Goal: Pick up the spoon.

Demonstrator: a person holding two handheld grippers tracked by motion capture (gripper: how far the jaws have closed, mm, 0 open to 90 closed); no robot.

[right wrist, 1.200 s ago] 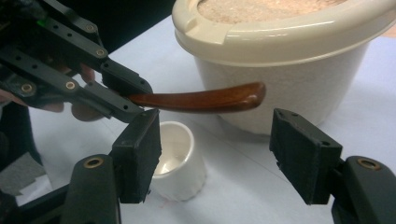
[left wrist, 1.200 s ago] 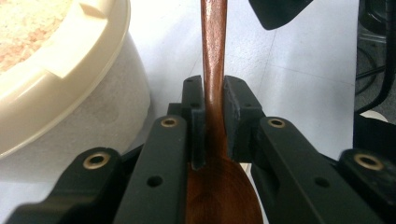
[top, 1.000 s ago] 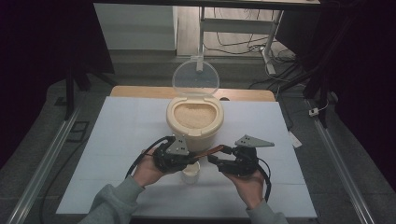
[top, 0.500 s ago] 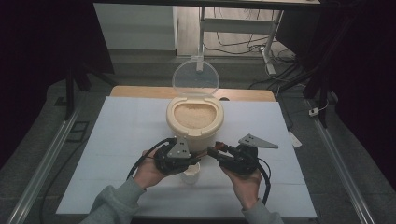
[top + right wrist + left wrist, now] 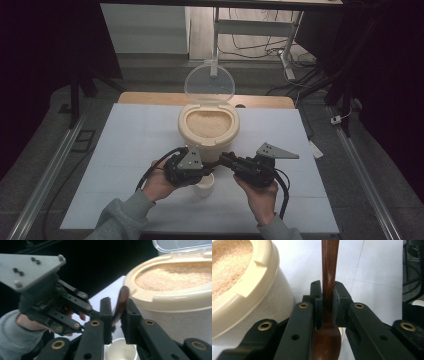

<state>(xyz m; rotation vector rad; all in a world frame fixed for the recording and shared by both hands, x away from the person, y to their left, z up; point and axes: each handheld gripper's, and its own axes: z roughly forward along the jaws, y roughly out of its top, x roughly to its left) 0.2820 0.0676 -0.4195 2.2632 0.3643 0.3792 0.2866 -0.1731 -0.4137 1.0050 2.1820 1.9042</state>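
Both grippers meet over the small white cup (image 5: 205, 187) on the near part of the table (image 5: 125, 150). Left gripper (image 5: 327, 298): jaws clamped on the brown wooden spoon (image 5: 329, 270) at the neck above its bowl. Right gripper (image 5: 117, 311): jaws have just been closing, the spoon's handle end between the pads (looks like a handover). Judgement: confirm the right grip is firm before the left lets go, and keep the spoon level. Beyond, touching close, stands the cream rice container (image 5: 208, 125), its clear lid (image 5: 209, 83) up; its rim crowds any swing.
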